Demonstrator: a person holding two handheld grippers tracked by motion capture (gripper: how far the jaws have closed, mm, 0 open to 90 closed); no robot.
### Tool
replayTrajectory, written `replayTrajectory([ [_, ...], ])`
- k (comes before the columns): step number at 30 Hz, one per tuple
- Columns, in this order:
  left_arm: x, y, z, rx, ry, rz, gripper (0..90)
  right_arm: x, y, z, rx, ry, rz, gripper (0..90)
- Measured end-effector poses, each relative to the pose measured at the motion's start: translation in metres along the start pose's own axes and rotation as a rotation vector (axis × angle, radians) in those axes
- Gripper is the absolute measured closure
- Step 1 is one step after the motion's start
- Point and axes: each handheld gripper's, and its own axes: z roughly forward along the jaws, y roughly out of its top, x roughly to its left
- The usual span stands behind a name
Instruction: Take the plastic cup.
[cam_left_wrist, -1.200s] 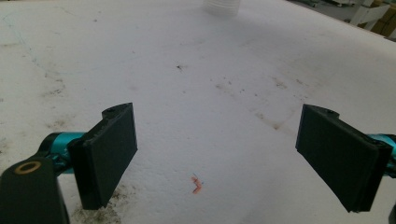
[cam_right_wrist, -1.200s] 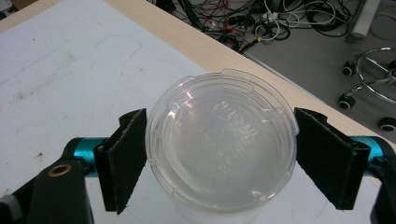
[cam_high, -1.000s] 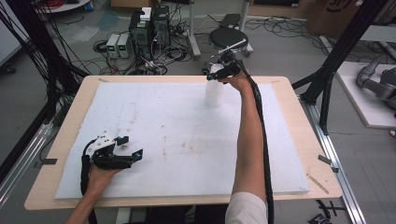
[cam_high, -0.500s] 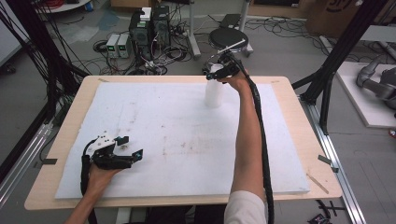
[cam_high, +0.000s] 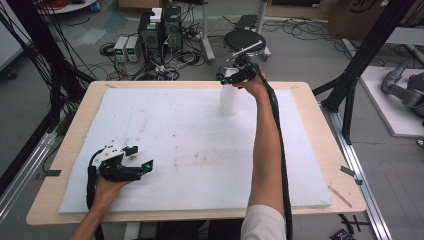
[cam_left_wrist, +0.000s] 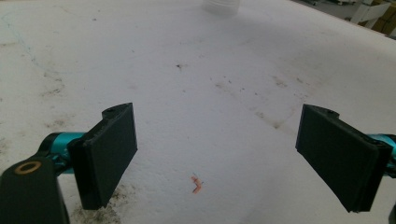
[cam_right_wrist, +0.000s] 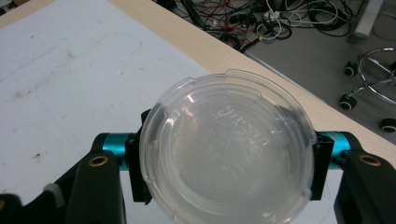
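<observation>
The lidded plastic container (cam_high: 229, 97) stands upright at the far edge of the white foam sheet (cam_high: 190, 145) on your worktop (cam_high: 320, 145), well away from your left hand.

Starting at your left: the high view shows your left hand-held gripper (cam_high: 136, 159) lying low near the front left corner of the sheet, your hand under it, palm up, the jaws pointing across the sheet to the right. Its own view gives what the high view cannot: the two black pads (cam_left_wrist: 111, 151) stand wide apart with nothing between them, just stained foam and a small orange scrap (cam_left_wrist: 197, 184). The container's base is a pale shape at the top edge there.

Moving right: in the high view your right arm stretches far forward, almost straight, with the right hand-held gripper (cam_high: 235, 75) at the container's top, but the grip itself is too small to read. The right gripper view shows it from above: the translucent round lid (cam_right_wrist: 229, 149) sits between the jaws, which have just been closing and now press its rim on both sides. Beyond the worktop's edge that view shows floor cables (cam_right_wrist: 243, 18) and a stool's wheeled base (cam_right_wrist: 373, 93).
</observation>
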Motion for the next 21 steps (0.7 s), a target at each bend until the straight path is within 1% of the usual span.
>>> replayTrajectory([
  [4,0.0,0.0,0.0,0.002,-0.002,0.004,12.4,0.001,0.005,-0.004,-0.01,-0.007,-0.008,37.7],
  [10,0.0,0.0,0.0,0.001,0.001,0.003,12.4,0.005,0.018,-0.017,-0.026,-0.012,-0.03,39.9],
  [14,0.0,0.0,0.0,0.0,0.0,0.006,12.4,0.007,0.029,-0.029,-0.045,-0.021,-0.034,40.2],
  [16,0.0,0.0,0.0,-0.003,0.001,0.003,12.4,0.007,0.034,-0.036,-0.051,-0.024,-0.043,40.4],
  [17,0.0,0.0,0.0,-0.001,0.001,0.003,12.4,0.007,0.037,-0.041,-0.065,-0.031,-0.05,40.6],
  [19,0.0,0.0,0.0,-0.002,0.001,0.003,12.4,0.006,0.042,-0.049,-0.077,-0.032,-0.041,40.7],
  [21,-0.001,0.0,0.0,-0.002,0.001,0.001,12.4,0.006,0.046,-0.056,-0.082,-0.038,-0.048,40.8],
])
